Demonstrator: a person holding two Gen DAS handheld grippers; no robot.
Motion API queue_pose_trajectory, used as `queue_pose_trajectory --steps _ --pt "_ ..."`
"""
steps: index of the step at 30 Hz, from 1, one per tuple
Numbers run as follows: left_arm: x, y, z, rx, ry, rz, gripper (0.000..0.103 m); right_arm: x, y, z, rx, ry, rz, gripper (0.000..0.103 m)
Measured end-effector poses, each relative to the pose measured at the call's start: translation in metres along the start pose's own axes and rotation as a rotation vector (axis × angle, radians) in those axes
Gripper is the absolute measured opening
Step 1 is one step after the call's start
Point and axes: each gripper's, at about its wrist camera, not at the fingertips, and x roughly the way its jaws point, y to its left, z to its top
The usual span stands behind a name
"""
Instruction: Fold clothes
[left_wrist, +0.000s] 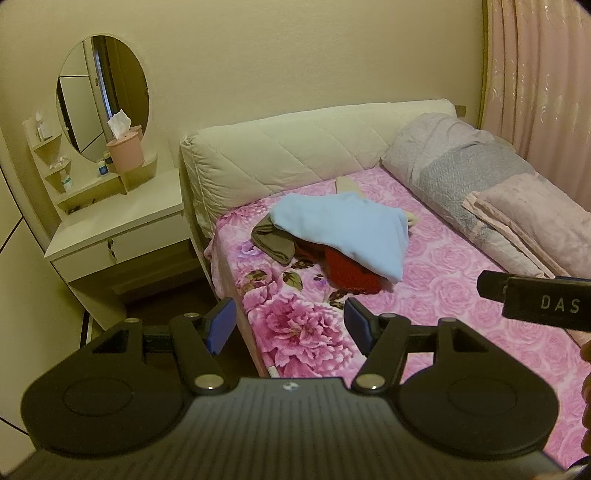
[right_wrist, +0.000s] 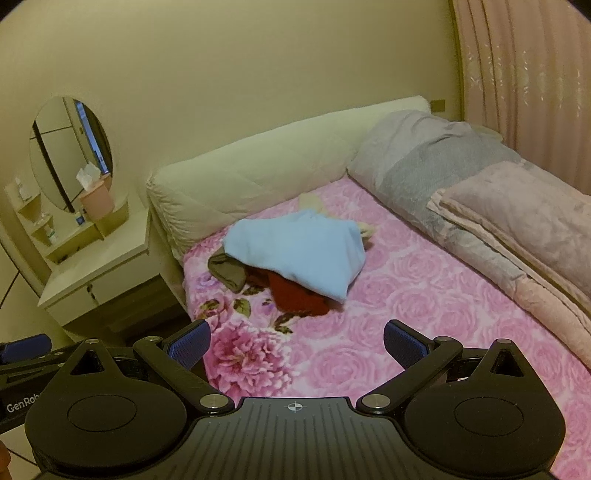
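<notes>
A heap of clothes lies on the pink floral bed (left_wrist: 461, 295) (right_wrist: 424, 314). On top is a light blue garment (left_wrist: 347, 229) (right_wrist: 299, 251); an olive-grey piece (left_wrist: 275, 240) (right_wrist: 227, 271) and a red piece (left_wrist: 351, 275) (right_wrist: 295, 295) stick out from under it. A cream item peeks out behind the heap. My left gripper (left_wrist: 288, 325) is open and empty, held above the bed's near corner, well short of the heap. My right gripper (right_wrist: 297, 345) is open and empty too, over the bed's near part. Its black body (left_wrist: 535, 299) shows at the right of the left wrist view.
A padded cream headboard (left_wrist: 306, 147) backs the bed. Rolled grey and pink bedding (left_wrist: 498, 199) (right_wrist: 498, 214) lines the right side by a pink curtain (right_wrist: 528, 92). Left of the bed stands a white dressing table (left_wrist: 110, 229) with an oval mirror (left_wrist: 103, 96) and pink tissue box (left_wrist: 125, 149).
</notes>
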Motion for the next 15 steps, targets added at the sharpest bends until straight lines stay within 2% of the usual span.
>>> queue_pose_trajectory --steps 8,15 --pt "0.020 0.004 0.011 0.011 0.008 -0.031 0.061 0.011 0.001 0.007 0.008 0.003 -0.025 0.102" --pt "0.059 0.013 0.027 0.026 0.026 -0.068 0.061 0.036 0.001 0.017 0.030 0.005 -0.026 0.102"
